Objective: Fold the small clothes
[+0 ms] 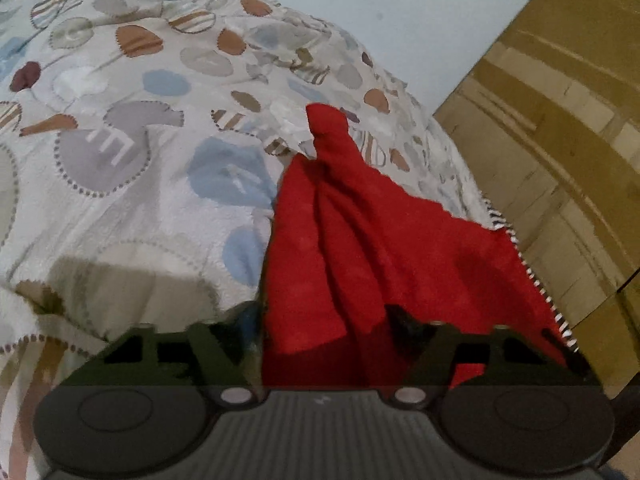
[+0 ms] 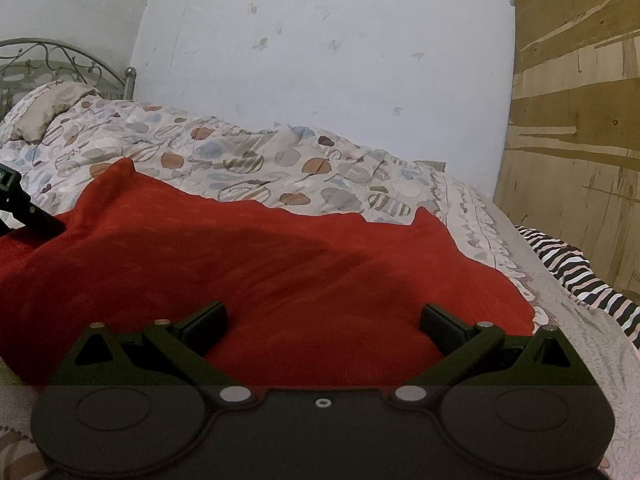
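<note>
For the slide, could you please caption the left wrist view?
Left gripper closing around a bunched red garment on a patterned bedspread beside a wooden panel.

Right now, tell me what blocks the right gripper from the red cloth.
Nothing visible. The right gripper stands open directly over the red cloth, which lies on the patterned bedspread with no object between them.

No text, label, brand, number or sign can be read in either view. Only shapes that resemble letters are seen printed on the patterned bedspread [image 1: 120,128], among them a pale mark on a grey patch, but no word or character can be made out with certainty.
</note>
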`<act>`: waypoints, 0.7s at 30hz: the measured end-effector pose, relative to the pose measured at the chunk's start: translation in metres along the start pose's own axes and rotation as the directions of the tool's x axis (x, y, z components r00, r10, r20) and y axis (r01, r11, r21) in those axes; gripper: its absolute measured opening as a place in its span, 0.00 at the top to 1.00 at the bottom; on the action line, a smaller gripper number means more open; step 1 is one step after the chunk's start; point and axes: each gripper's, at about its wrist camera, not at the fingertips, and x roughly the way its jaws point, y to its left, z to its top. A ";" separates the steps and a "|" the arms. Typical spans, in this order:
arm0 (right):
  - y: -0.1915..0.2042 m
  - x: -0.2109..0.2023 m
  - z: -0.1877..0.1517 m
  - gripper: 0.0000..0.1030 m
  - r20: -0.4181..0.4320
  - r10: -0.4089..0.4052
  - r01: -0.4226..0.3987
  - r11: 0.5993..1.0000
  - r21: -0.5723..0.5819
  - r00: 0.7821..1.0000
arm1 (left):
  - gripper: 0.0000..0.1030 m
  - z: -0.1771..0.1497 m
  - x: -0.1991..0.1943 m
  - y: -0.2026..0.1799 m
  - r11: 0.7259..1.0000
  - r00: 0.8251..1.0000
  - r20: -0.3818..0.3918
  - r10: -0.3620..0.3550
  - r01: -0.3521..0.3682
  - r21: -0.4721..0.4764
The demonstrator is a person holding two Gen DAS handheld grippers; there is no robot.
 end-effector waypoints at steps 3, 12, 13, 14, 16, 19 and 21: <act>0.000 0.000 0.000 0.00 0.000 0.000 0.000 1.000 0.000 1.000 | 0.46 0.002 -0.003 -0.004 1.000 1.000 0.020 0.002 -0.002 0.024; 0.000 -0.001 0.001 0.00 0.005 0.002 -0.002 1.000 0.002 1.000 | 0.73 0.001 -0.004 -0.013 0.999 0.998 0.046 0.032 -0.032 -0.011; 0.000 -0.002 0.001 0.00 0.007 0.006 -0.006 1.000 0.003 1.000 | 0.76 0.001 -0.007 -0.015 0.999 0.998 0.056 0.034 -0.033 -0.020; -0.001 -0.003 0.003 0.00 0.003 0.012 -0.012 1.000 0.001 1.000 | 0.77 0.001 -0.011 -0.018 0.999 0.997 0.070 0.040 -0.039 -0.028; -0.004 -0.005 0.009 0.00 -0.019 0.029 -0.029 0.999 -0.020 0.999 | 0.79 0.002 -0.015 -0.024 0.998 0.995 0.086 0.055 -0.052 -0.037; -0.012 -0.008 0.019 0.00 -0.046 0.060 -0.062 0.998 -0.030 0.997 | 0.80 0.003 -0.020 -0.038 0.994 0.990 0.099 0.101 -0.096 -0.059; -0.020 -0.016 0.023 0.00 -0.031 0.032 -0.032 0.999 -0.009 0.999 | 0.80 0.009 -0.021 -0.056 0.986 0.983 0.087 0.161 -0.158 -0.047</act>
